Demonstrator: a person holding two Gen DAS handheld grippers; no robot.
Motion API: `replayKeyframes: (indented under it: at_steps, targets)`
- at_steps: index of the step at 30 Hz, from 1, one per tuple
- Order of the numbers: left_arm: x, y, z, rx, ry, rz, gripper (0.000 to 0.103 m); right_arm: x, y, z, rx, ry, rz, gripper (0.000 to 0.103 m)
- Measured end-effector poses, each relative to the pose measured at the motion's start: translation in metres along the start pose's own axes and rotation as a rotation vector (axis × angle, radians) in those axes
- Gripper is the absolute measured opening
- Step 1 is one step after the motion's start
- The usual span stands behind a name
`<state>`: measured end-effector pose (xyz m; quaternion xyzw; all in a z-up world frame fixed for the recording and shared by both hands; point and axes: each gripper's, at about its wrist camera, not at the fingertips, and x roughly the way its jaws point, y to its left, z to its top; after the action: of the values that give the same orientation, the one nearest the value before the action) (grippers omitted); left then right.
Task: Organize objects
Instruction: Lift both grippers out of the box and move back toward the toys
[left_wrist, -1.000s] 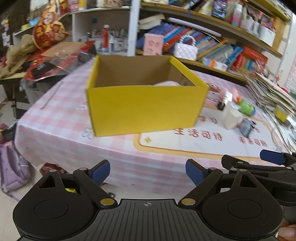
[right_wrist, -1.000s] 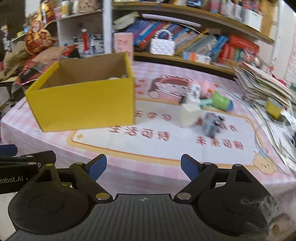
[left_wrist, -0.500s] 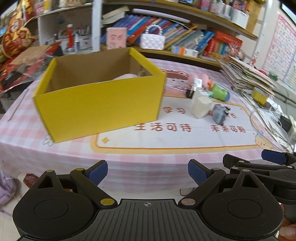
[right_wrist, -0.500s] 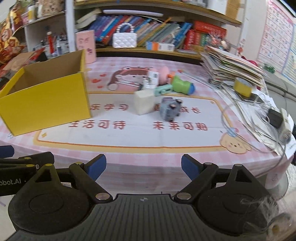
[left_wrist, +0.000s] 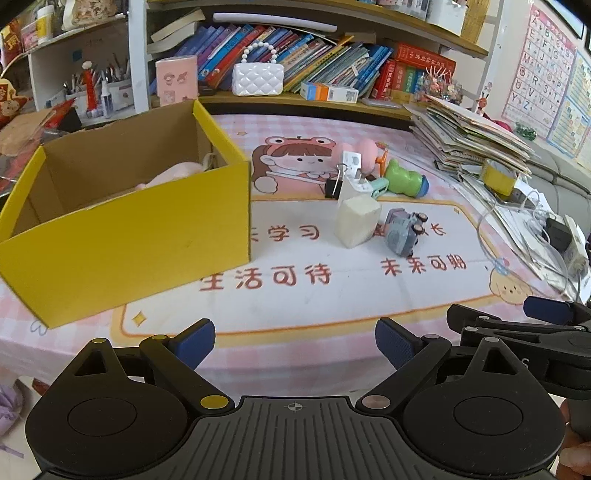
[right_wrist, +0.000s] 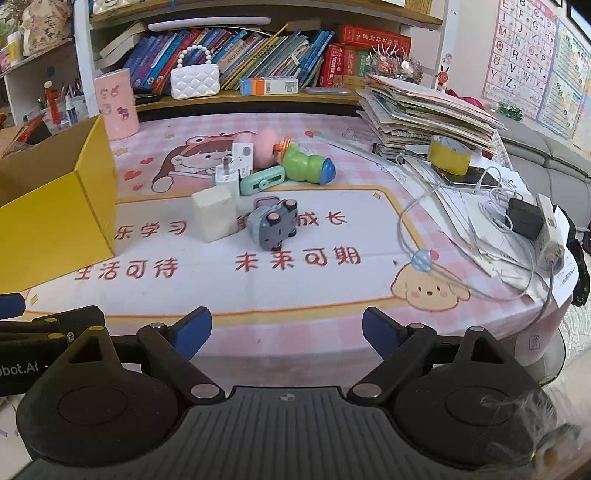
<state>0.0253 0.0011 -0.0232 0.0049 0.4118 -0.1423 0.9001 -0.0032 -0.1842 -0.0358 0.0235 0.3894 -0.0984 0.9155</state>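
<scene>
A yellow cardboard box (left_wrist: 125, 236) (right_wrist: 55, 221) stands open on the left of the table, with something pale pink inside. Right of it lies a cluster of small things: a white block (left_wrist: 356, 225) (right_wrist: 214, 218), a grey toy car (left_wrist: 402, 230) (right_wrist: 273, 223), a green toy (left_wrist: 404, 181) (right_wrist: 308, 168), a white plug (right_wrist: 227, 177), a mint clip (right_wrist: 262, 182) and a pink toy (right_wrist: 266, 146). My left gripper (left_wrist: 295, 343) is open and empty before the table's near edge. Beside it, my right gripper (right_wrist: 286, 330) is open and empty too.
A printed mat (right_wrist: 332, 273) covers the pink checked tablecloth. A tall stack of books and papers (right_wrist: 424, 110), a yellow tape roll (right_wrist: 448, 155) and tangled cables with chargers (right_wrist: 517, 221) crowd the right side. Bookshelves (right_wrist: 258, 48) run behind the table.
Both grippers swung to the right along the table's front edge. The yellow box slid toward the left of both views and the toy cluster came to the middle. Both stayed open.
</scene>
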Motion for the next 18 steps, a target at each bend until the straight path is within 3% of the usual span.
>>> replayKeyframes:
  at_steps: [11, 18]
  targets:
    - [0.032, -0.022, 0.031, -0.043, -0.006, 0.029, 0.095, 0.043, -0.024, 0.036, -0.038, 0.025, 0.047, 0.089]
    - [0.052, -0.031, 0.049, -0.093, -0.004, 0.085, 0.095, 0.077, -0.033, 0.057, -0.088, 0.064, 0.128, 0.089]
